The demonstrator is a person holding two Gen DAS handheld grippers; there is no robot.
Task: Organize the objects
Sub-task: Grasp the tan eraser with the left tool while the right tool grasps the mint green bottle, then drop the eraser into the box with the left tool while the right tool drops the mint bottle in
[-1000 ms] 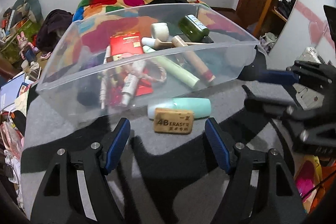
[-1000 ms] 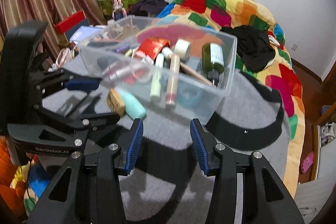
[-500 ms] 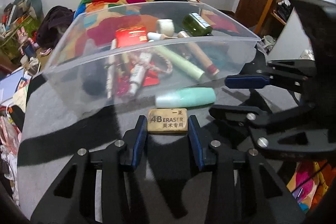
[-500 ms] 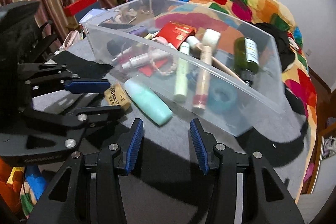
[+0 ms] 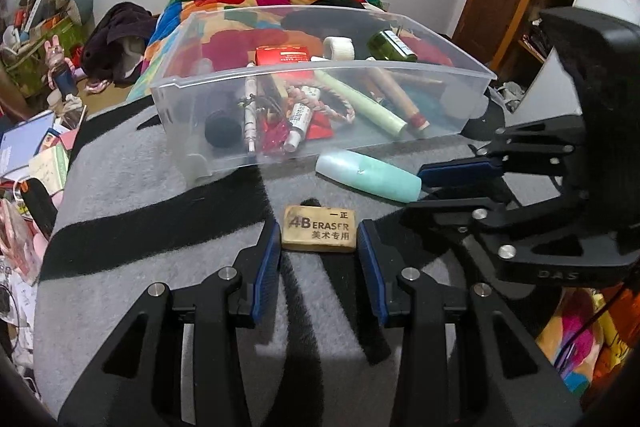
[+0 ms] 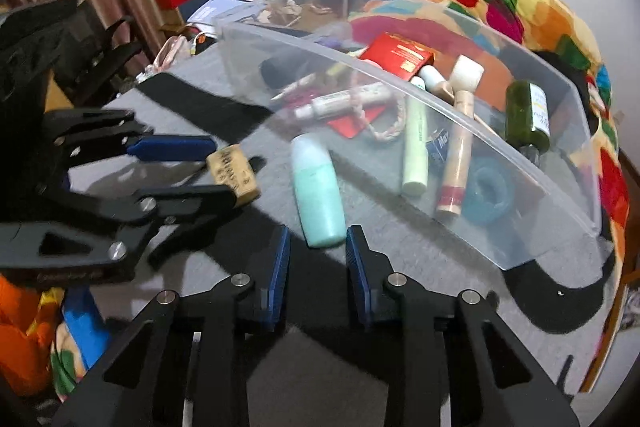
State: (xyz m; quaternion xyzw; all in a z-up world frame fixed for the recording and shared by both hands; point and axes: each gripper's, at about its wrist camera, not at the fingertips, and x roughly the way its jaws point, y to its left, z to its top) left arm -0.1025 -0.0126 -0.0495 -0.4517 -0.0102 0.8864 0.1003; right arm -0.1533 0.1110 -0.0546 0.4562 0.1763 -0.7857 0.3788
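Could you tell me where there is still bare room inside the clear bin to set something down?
The clear bin is bare along its left end wall, beside the black cylinder. The centre and right are crowded with tubes, the red box and green bottle.

Both wrist cameras sit low and close before the clear bin (image 5: 320, 75) (image 6: 460, 115), left facing squarely, right obliquely, sharing it.
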